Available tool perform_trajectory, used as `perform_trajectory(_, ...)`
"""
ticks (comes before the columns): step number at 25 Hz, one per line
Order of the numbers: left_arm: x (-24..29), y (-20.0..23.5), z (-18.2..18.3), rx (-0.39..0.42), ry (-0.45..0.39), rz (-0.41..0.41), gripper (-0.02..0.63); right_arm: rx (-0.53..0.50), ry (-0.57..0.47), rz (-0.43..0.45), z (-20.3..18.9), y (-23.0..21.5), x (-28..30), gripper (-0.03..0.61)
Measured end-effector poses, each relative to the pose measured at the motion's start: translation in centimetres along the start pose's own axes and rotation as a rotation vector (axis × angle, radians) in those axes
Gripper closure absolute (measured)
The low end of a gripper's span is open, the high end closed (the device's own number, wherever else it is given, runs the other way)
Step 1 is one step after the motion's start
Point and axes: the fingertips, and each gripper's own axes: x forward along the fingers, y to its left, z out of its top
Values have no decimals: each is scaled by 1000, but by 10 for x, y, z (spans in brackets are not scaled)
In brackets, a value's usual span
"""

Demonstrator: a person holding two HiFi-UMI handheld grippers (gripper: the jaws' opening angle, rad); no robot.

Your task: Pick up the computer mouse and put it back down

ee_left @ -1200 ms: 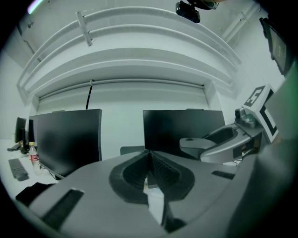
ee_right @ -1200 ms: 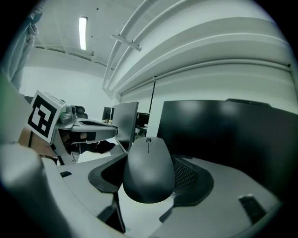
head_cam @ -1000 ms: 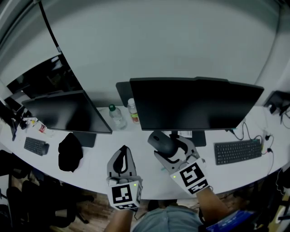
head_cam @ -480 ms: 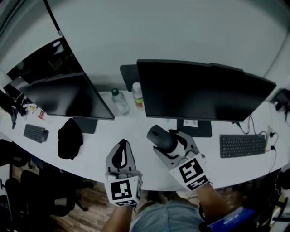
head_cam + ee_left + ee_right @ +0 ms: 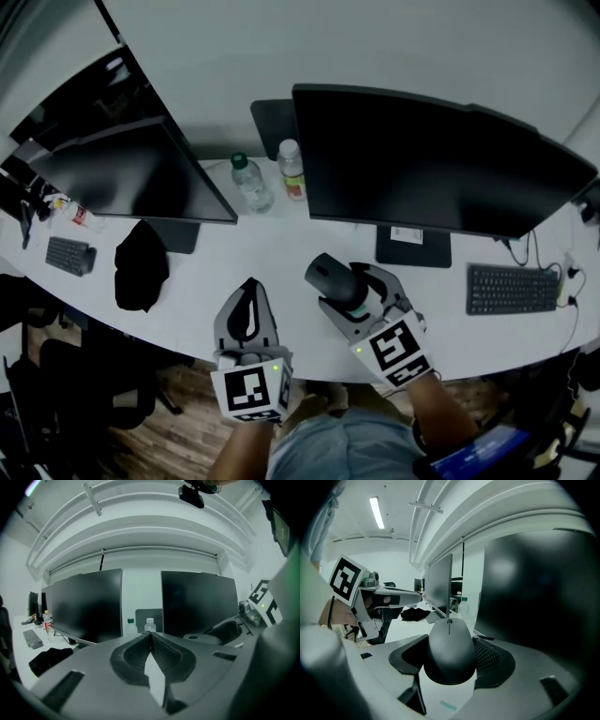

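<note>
A dark grey computer mouse [image 5: 333, 278] sits between the jaws of my right gripper [image 5: 344, 283], which is shut on it just over the white desk [image 5: 272, 248], in front of the big monitor. In the right gripper view the mouse [image 5: 449, 651] fills the gap of the right gripper [image 5: 450, 644], both pads against its sides. Whether the mouse touches the desk I cannot tell. My left gripper [image 5: 248, 284] hovers to the left of it, near the desk's front edge. Its jaws meet at the tip in the left gripper view [image 5: 151, 634], with nothing between them.
Two dark monitors [image 5: 431, 159] [image 5: 131, 173] stand at the back, with two bottles [image 5: 251, 183] [image 5: 292, 171] between them. A keyboard [image 5: 516, 289] lies at the right, a small keyboard [image 5: 70, 255] and a black cloth [image 5: 141, 267] at the left.
Both grippers have come down toward the desk, the right one more. The mouse has stayed in the right gripper's jaws. The left gripper's jaws stay together.
</note>
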Motion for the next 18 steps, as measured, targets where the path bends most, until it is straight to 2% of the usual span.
perform_trajectory(6, 4, 6, -19, -3, 38, 9, 606, 53, 48, 16, -33, 2, 15, 276)
perform_trajectory(18, 10, -1, -59, -21, 128, -12, 606, 85, 144, 47, -89, 13, 35, 276)
